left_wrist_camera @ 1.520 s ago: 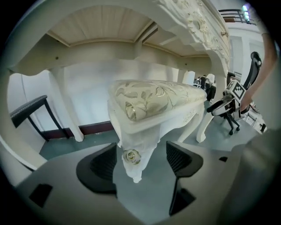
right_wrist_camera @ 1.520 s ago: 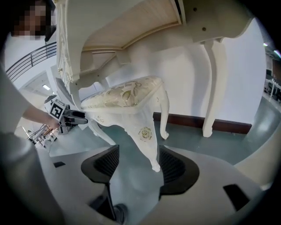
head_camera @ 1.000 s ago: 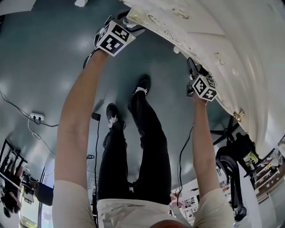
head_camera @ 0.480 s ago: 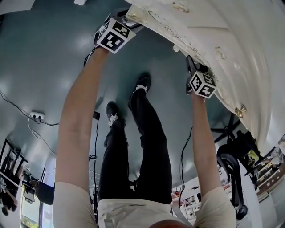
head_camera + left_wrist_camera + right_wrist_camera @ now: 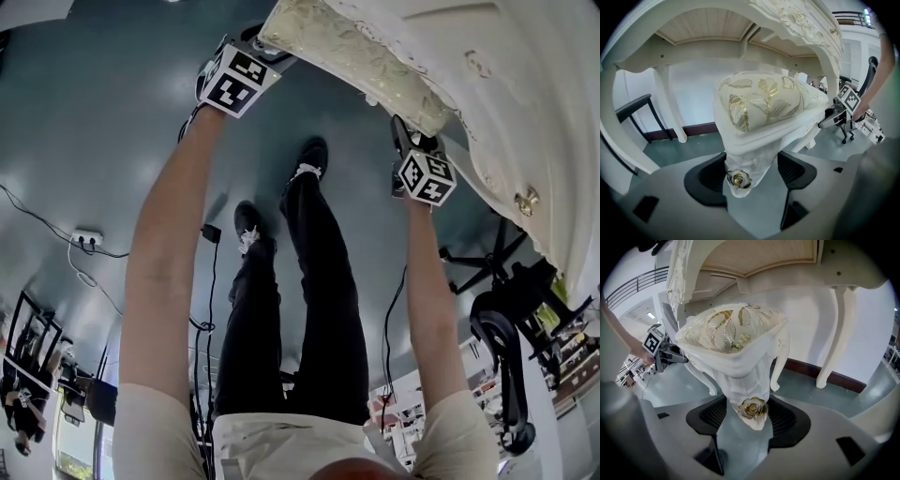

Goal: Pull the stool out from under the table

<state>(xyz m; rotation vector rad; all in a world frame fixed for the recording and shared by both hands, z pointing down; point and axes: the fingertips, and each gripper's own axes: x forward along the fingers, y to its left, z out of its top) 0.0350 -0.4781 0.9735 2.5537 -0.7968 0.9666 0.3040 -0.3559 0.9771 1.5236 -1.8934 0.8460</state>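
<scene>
Stool [image 5: 764, 105]: white carved frame with a gold-leaf patterned cushion [image 5: 352, 52]. It stands on the green floor [image 5: 94, 141], partly beneath the white table [image 5: 525, 84]. In the head view the near edge of the cushion shows clear of the table's rim, and the rest lies under the top. Both gripper views show the table's underside above the seat and the table's legs behind it.

Left gripper [image 5: 751, 174]: set on one near corner of the stool, at the top of the leg. The gold rosette [image 5: 738, 178] of that corner sits between the jaws. The jaws stand wide and have just been closing a little, and both dark pads bear on the sides of the corner.

Right gripper [image 5: 749, 417]: set on the other near corner in the same manner. Both pads are pressed against the leg top, one to each side of its rosette.

Pose: the left arm [image 5: 173, 253] and right arm [image 5: 427, 281] are both stretched out straight, roughly parallel. The grippers slant downward toward the stool. Each gripper is visible from the other's view, beside the seat's far corner.
</scene>
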